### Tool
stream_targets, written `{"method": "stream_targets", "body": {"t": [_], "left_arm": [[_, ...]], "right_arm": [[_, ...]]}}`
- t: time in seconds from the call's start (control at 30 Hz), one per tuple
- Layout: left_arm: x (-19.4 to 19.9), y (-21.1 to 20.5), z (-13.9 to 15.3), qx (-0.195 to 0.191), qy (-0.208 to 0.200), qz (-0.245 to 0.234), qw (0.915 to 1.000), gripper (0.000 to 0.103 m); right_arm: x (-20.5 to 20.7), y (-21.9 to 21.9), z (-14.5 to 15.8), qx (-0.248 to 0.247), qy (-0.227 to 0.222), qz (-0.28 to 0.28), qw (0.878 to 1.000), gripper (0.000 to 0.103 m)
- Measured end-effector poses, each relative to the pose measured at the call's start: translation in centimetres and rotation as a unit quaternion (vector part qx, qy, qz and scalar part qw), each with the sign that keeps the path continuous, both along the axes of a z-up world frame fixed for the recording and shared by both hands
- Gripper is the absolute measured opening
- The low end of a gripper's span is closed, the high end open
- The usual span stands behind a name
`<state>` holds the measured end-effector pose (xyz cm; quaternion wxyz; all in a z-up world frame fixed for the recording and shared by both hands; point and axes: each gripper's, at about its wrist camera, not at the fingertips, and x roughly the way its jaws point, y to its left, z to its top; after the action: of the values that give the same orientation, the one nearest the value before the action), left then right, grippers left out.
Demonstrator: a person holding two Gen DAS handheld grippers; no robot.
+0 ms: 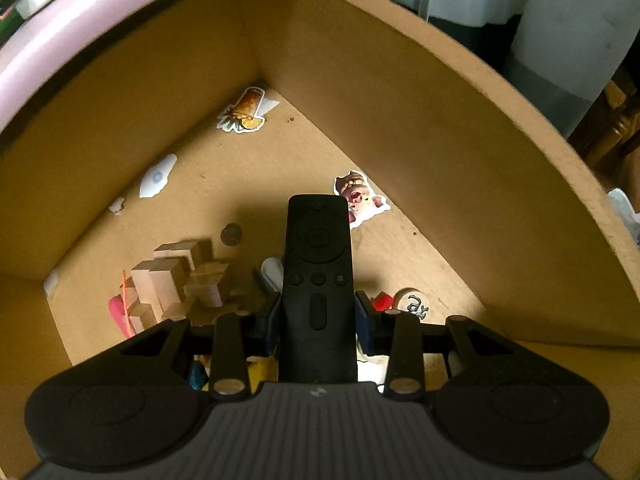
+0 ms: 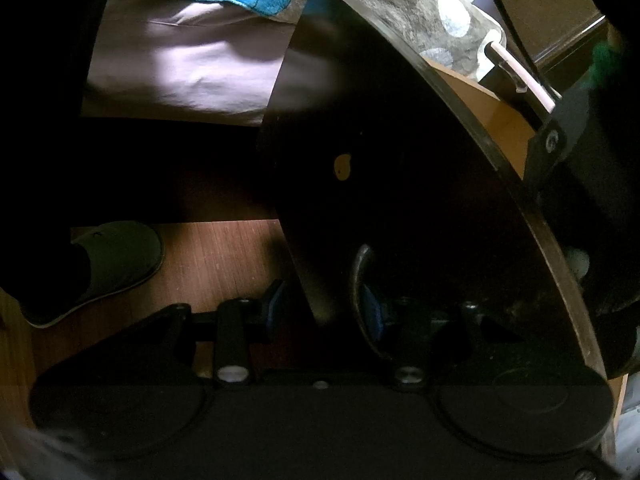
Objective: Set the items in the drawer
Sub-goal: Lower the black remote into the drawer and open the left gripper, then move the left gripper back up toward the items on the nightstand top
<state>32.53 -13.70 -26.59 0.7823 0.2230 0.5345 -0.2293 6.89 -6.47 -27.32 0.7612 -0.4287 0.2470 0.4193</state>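
The left gripper (image 1: 318,320) is clamped on a black remote control (image 1: 318,268), its blue pads pressing both long sides at the lower half. The remote's long axis runs toward 12 o'clock, button face up, round navigation pad at the far end; no brand is legible on it. It hangs over the open drawer (image 1: 440,128), whose fibreboard floor carries stickers: a bell sticker (image 1: 243,112) at 11 o'clock and a cartoon pig sticker (image 1: 360,196) just beside the remote's far end. Wooden blocks (image 1: 180,280) lie at 9 o'clock, a coin (image 1: 231,234) near them. At 3 o'clock sits a round wooden piece (image 1: 412,303) bearing one character, not readable with certainty.

The right gripper (image 2: 324,312) appears closed around the curved metal handle (image 2: 360,292) on the dark drawer front (image 2: 400,160), though the view is very dim. A slipper (image 2: 116,264) rests on the wooden floor (image 2: 224,264) at 9 o'clock.
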Motion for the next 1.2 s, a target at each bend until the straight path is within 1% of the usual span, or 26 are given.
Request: {"method": "stream_targets", "body": {"t": [0.1, 0.13, 0.17, 0.23, 0.93, 1.1, 1.2], "left_arm": [[0.0, -0.2, 0.0, 0.004, 0.0, -0.005, 1.0, 0.036], [0.0, -0.2, 0.0, 0.007, -0.002, -0.007, 0.9999, 0.038], [0.0, -0.3, 0.0, 0.011, -0.007, -0.008, 0.9999, 0.047], [0.1, -0.3, 0.3, 0.015, -0.016, -0.009, 0.9997, 0.056], [-0.5, 0.9, 4.4, 0.009, -0.054, 0.015, 0.9984, 0.056], [-0.9, 3.0, 7.9, -0.029, -0.086, 0.038, 0.9952, 0.056], [-0.9, 4.7, 10.5, -0.05, -0.116, 0.053, 0.9906, 0.056]], "right_arm": [[0.0, 0.0, 0.0, 0.0, 0.0, 0.0, 1.0, 0.042], [0.0, 0.0, 0.0, 0.0, 0.0, 0.0, 1.0, 0.042], [0.0, 0.0, 0.0, 0.0, 0.0, 0.0, 1.0, 0.042], [0.0, 0.0, 0.0, 0.0, 0.0, -0.001, 1.0, 0.042], [-0.1, 0.2, 0.1, -0.005, -0.002, 0.0, 1.0, 0.042], [-0.1, 0.2, 0.1, -0.005, -0.003, 0.0, 1.0, 0.042], [-0.2, 0.2, 0.0, -0.005, -0.003, 0.001, 1.0, 0.043]]}}
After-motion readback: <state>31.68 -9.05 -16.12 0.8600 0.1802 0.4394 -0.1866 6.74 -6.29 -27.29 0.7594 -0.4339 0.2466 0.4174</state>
